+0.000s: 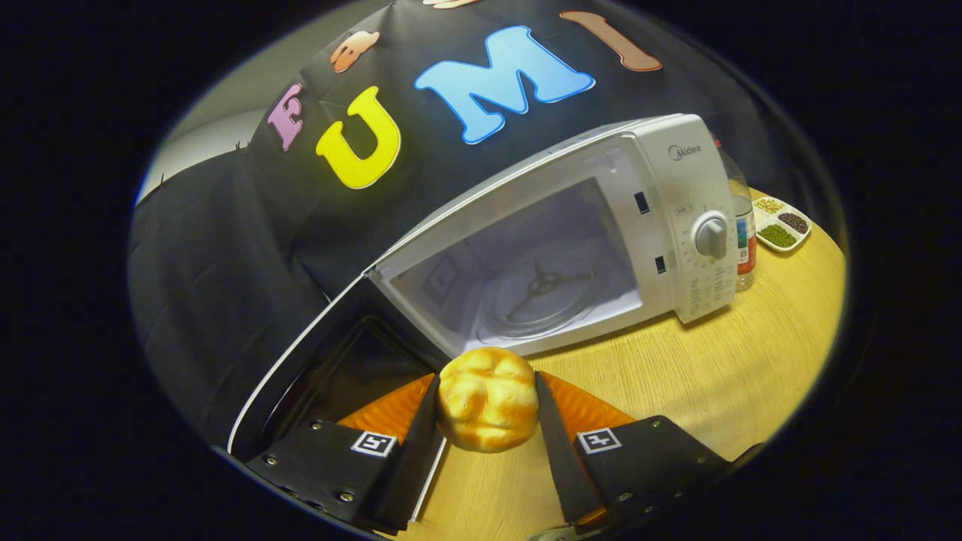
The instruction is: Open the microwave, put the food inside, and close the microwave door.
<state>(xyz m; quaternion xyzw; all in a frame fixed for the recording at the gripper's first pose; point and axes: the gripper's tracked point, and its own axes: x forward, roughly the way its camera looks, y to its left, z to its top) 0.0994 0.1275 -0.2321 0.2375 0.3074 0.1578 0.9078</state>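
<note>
Through the gripper view I saw my gripper clenched on the bread roll, both fingers pressed against its sides and spread only as wide as the roll itself. The roll sat right between the fingertips, lifted above the wooden table, just in front of the microwave.

The microwave stood tilted in my view, its door swung fully open to the left of the fingers, the dark inner face of the door lying beside the left finger. The cavity directly beyond the roll held the glass turntable with its roller ring. The control panel with its dial was on the right side of the oven.

Behind the microwave's right side, toward the far edge of the table, stood a bottle, and just beyond it a white divided dish held beans or grains, a different kind in each compartment.
</note>
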